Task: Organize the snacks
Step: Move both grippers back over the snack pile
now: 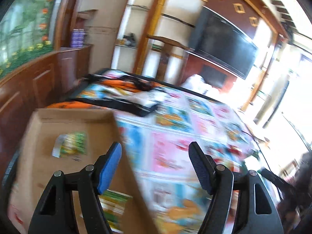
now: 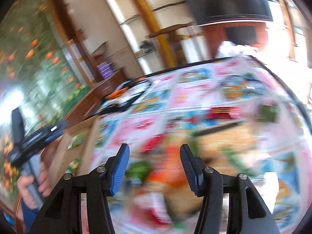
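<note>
I see a cardboard box (image 1: pixel 64 120) at the table's (image 1: pixel 175 148) left edge w/ snack packets (image 1: pixel 71 144) in it. Behind it, folded cloth (image 1: pixel 120 91) on the table; TV (image 1: pixel 224 44) & shelves (image 1: pixel 140 29) beyond. In right wrist view, blurred snack pile (image 2: pixel 171 167) lies right of the box.

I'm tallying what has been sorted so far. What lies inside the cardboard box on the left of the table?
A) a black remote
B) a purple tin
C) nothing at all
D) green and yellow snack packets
D: the left wrist view shows a green and yellow snack packet on the floor of the cardboard box, and another nearer the camera.
</note>
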`<act>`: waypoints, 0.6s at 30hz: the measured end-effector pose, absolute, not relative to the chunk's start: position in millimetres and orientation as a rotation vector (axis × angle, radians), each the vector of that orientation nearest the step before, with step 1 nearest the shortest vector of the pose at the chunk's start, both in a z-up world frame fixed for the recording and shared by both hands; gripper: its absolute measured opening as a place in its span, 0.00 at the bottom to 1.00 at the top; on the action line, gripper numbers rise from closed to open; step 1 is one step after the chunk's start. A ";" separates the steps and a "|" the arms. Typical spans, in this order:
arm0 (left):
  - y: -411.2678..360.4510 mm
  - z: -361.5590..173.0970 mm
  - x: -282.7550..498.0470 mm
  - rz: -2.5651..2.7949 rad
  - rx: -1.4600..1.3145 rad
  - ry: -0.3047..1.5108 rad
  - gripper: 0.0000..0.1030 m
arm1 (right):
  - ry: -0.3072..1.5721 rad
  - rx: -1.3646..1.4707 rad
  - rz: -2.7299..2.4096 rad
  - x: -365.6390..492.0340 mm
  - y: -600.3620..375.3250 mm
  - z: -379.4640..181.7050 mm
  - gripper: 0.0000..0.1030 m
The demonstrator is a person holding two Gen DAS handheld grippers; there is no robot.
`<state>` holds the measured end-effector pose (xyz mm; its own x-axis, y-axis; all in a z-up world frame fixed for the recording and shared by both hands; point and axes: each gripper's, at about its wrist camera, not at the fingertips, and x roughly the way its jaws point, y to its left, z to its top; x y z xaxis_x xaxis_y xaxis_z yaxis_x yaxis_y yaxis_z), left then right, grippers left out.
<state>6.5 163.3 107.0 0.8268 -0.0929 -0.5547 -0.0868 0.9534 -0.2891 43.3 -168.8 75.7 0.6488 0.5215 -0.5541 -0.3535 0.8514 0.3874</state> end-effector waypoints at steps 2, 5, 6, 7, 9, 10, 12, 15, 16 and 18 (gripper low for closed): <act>128.6 105.7 5.9 -0.102 -0.284 0.628 0.69 | 0.717 0.296 0.440 47.4 -200.2 72.4 0.56; 64.5 88.8 9.6 -0.302 -0.234 0.758 0.70 | 0.761 0.356 0.383 55.8 -229.5 65.0 0.56; 42.1 79.0 10.1 -0.375 -0.224 0.816 0.70 | 0.783 0.374 0.360 58.9 -236.3 60.7 0.56; 29.8 72.5 10.4 -0.409 -0.223 0.856 0.70 | 0.803 0.392 0.348 60.5 -240.5 56.6 0.56; 5.4 57.6 9.7 -0.464 -0.213 0.950 0.70 | 0.833 0.418 0.363 62.5 -245.0 51.2 0.56; -3.1 49.7 7.5 -0.462 -0.208 0.996 0.70 | 0.841 0.428 0.370 63.0 -246.4 50.3 0.56; -10.7 41.8 3.9 -0.439 -0.219 1.042 0.70 | 0.848 0.429 0.367 62.1 -247.5 50.4 0.56; -17.3 31.1 3.0 -0.419 -0.274 1.079 0.70 | 0.866 0.442 0.364 62.7 -250.2 46.5 0.56; -18.5 28.3 4.0 -0.420 -0.296 1.083 0.70 | 0.874 0.454 0.372 63.5 -250.3 45.3 0.56; -21.8 27.0 6.6 -0.403 -0.323 1.078 0.70 | 0.879 0.467 0.385 64.2 -249.5 43.1 0.56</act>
<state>6.6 -21.8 27.0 0.4126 -0.4683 -0.7813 0.1594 0.8816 -0.4442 64.2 -249.5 43.1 0.5821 0.5023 -0.6394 -0.1292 0.8335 0.5372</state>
